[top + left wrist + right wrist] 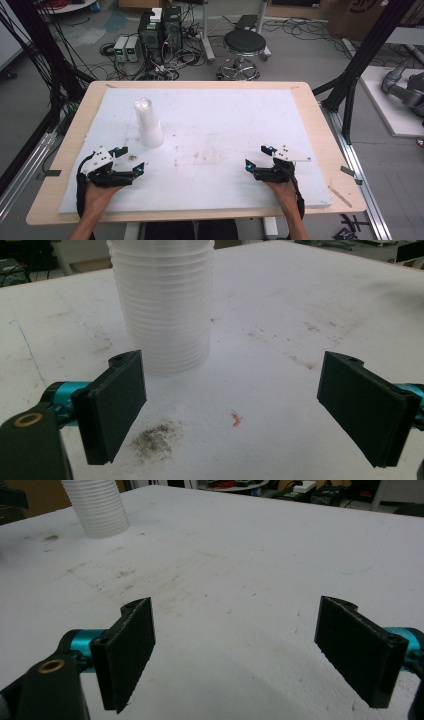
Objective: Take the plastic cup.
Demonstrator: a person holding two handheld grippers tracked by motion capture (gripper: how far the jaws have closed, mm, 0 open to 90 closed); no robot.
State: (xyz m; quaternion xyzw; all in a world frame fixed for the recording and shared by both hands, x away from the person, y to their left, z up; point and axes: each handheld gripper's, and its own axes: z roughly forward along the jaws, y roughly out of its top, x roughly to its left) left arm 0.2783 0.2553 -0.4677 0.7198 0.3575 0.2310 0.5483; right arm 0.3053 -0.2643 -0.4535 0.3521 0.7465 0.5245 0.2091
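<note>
A stack of clear plastic cups [148, 122] stands upside down on the left half of the white foam board [225, 120]. My left gripper [131, 161] rests near the board's front left, just short of the stack, its jaws wide apart with nothing between them. In the left gripper view the cup stack [164, 305] rises right beyond the left jaw, and the left gripper [245, 412] is open. My right gripper [259, 159] sits at the front right, also open and empty. Its own view shows the right gripper [235, 655] over bare board, the cup stack [100, 507] far off.
The board lies on a wooden table [320, 130]. A dark smudge [155, 440] and a small red scrap [236, 419] mark the board by the left gripper. Beyond the table stand a round stool [244, 45], computer boxes [160, 32] and floor cables.
</note>
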